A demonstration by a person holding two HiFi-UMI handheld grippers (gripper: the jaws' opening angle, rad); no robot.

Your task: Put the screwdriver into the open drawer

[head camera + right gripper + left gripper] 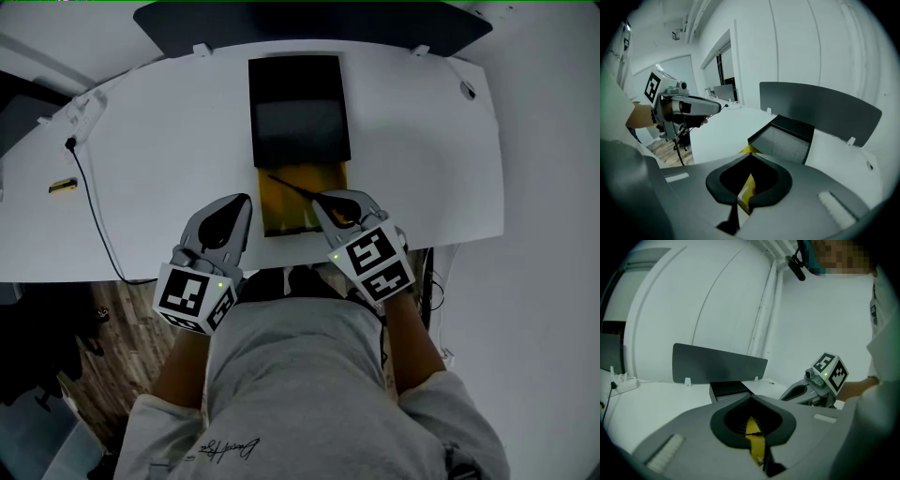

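Screwdriver (292,187) is lying in the open yellow drawer (281,214), its thin shaft showing beyond the right gripper (321,199). That gripper is hovering above it, and the left gripper (246,200) beside the drawer, both with jaws closed on nothing.

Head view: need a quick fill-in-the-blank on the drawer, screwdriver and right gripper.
1. The open drawer is ____ inside.
2. The screwdriver has its thin shaft showing over the open ____.
3. The right gripper has its jaws ____.
Missing words: yellow; drawer; shut.
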